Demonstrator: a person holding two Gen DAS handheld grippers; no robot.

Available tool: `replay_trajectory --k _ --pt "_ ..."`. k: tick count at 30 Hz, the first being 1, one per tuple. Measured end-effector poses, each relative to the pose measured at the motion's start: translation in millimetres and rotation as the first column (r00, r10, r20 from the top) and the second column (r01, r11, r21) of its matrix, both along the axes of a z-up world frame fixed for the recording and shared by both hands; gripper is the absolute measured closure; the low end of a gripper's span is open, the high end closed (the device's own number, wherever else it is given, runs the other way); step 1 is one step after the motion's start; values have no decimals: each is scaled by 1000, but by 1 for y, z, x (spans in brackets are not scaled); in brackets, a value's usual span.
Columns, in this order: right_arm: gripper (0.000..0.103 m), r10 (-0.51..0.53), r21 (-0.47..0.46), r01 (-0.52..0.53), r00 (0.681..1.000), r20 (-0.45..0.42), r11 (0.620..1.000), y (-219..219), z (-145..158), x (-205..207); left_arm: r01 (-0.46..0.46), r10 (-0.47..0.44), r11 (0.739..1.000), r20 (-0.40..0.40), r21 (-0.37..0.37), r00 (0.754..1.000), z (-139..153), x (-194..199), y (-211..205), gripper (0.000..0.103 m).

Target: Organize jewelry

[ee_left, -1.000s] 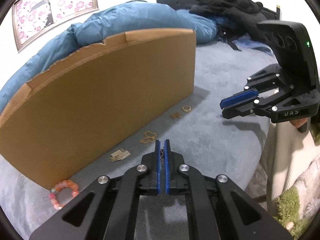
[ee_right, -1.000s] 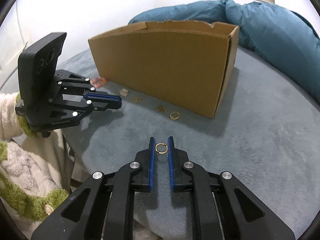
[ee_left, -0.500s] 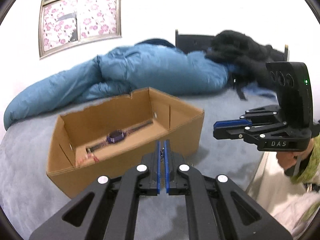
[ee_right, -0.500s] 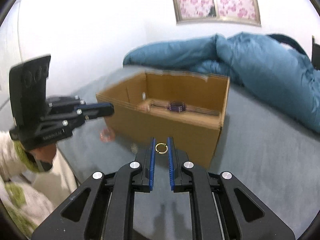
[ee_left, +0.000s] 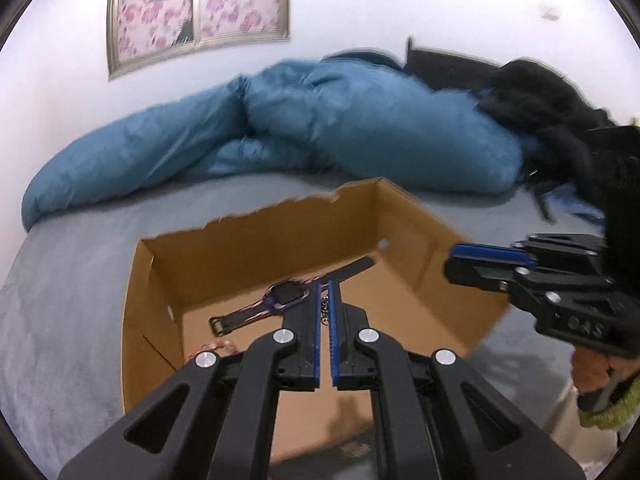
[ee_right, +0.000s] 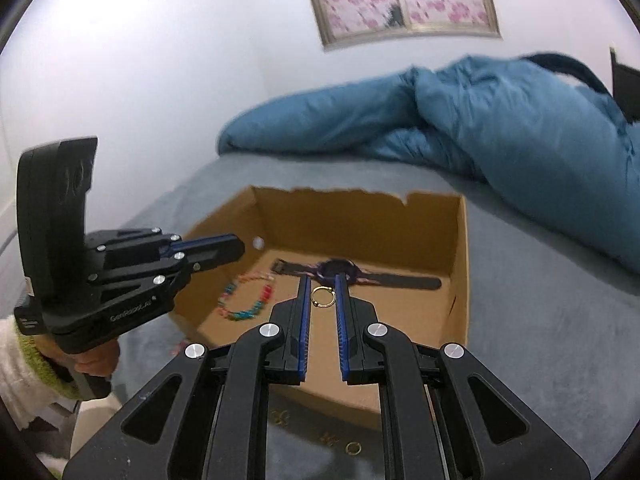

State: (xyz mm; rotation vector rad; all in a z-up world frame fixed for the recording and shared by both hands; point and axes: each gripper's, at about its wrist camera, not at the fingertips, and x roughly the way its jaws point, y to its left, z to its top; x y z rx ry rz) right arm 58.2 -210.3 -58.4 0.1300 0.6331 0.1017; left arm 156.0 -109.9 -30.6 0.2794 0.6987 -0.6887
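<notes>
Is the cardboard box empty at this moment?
No, the cardboard box already holds a purple watch and a colourful bead bracelet on its floor.

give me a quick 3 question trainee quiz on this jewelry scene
1. True or false: the right gripper holds a gold ring.
2. Which of these lies in the box? A) a watch B) a spoon C) a comb
3. Fill in: the left gripper is shut on a thin dark ____.

Key
1. True: the ring sits between the blue pads, over the open box.
2. A: the watch lies on the box floor, near a beaded bracelet.
3. Chain: the chain hangs between the closed pads.
</notes>
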Motion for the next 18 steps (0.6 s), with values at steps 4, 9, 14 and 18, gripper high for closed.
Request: replay_trajectory --k 4,9,14,18 --pt "93 -66 -32 63 994 -92 997 3 -15 20 -25 28 997 -44 70 999 -13 20 -10 100" --pt "92 -131 -79 120 981 -143 990 6 -25 31 -48 59 991 -79 128 995 -26 30 -19 99" --pt "85 -146 -99 132 977 -155 986 7 -29 34 -63 78 986 -90 156 993 -33 32 -22 90" --pt "75 -144 -124 126 979 -144 984 11 -27 32 -88 100 983 -73 163 992 -32 31 -21 72"
